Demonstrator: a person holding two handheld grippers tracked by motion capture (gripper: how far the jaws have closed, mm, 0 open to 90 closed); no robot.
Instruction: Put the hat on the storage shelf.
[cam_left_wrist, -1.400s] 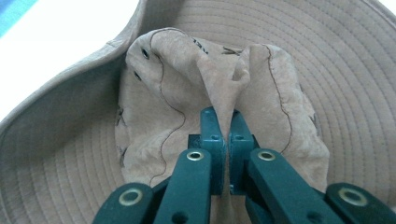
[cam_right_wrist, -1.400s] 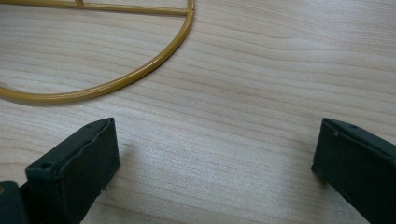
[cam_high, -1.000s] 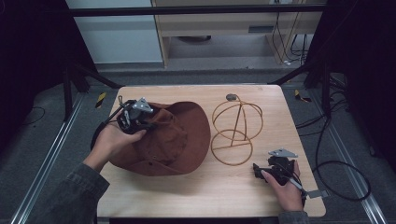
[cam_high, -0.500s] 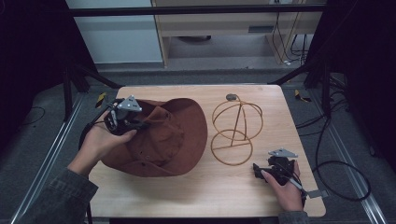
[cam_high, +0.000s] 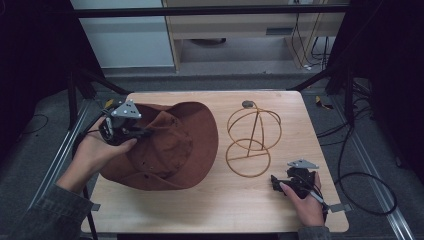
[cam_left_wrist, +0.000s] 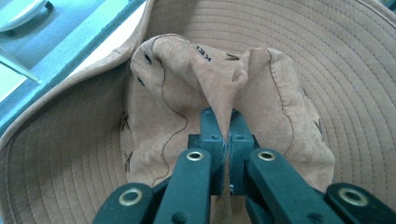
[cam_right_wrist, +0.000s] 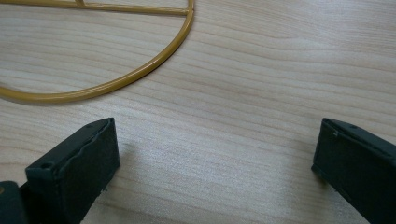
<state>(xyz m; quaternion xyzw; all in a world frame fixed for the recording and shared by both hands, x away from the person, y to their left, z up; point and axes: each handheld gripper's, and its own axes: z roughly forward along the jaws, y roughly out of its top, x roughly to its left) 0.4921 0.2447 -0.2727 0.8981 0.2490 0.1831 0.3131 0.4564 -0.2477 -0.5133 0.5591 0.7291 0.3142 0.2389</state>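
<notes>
Left gripper (cam_left_wrist: 227, 140) pinching hat (cam_high: 170, 145) crown fold for lifting toward wire stand (cam_high: 252, 142), right gripper (cam_right_wrist: 215, 158) resting wide apart beside it

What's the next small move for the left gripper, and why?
Probably lift the hat a little higher and carry it toward the wire stand. The left gripper is shut on a fold of the hat's crown, the brim's left side is already raised off the table, and the stand is bare. The right gripper rests open near the stand's base ring.
</notes>
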